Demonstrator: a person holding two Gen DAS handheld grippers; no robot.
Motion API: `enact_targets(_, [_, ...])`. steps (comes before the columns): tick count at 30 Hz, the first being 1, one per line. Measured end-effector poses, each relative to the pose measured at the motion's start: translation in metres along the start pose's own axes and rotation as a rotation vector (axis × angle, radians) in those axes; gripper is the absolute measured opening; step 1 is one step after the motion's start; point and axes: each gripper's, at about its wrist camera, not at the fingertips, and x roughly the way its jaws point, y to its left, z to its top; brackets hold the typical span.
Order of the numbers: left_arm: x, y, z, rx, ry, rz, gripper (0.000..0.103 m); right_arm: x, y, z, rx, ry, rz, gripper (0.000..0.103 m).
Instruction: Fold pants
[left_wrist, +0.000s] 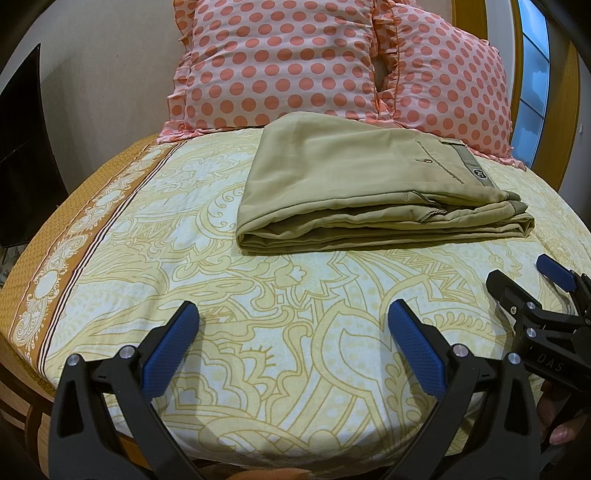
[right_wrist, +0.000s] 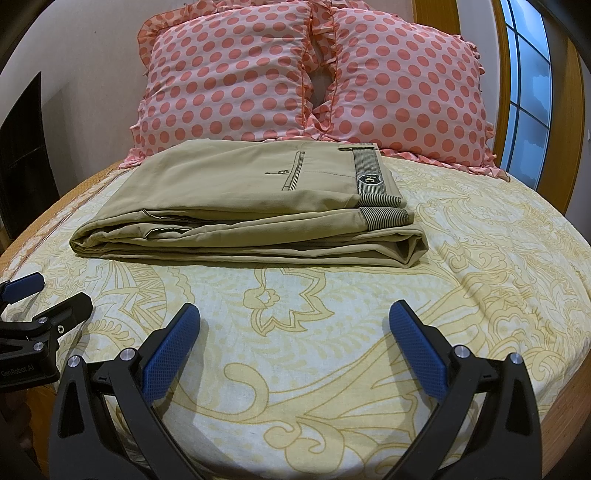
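Note:
The khaki pants lie folded in a flat stack of several layers on the bed, waistband with a striped lining and a dark badge to the right; they also show in the right wrist view. My left gripper is open and empty, held above the sheet well short of the pants' near edge. My right gripper is open and empty too, short of the stack. The right gripper shows at the right edge of the left wrist view, the left gripper at the left edge of the right wrist view.
A bedsheet with a yellow floral print covers the bed, with an orange patterned border at the left. Two pink polka-dot pillows lean behind the pants. A window is at the right, a dark panel at the left.

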Motion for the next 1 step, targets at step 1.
enact_targets(1, [-0.0001, -0.0001, -0.0001, -0.001, 0.000, 0.000, 0.101, 0.0000, 0.0000, 0.0000, 0.000, 0.000, 0.000, 0.102])
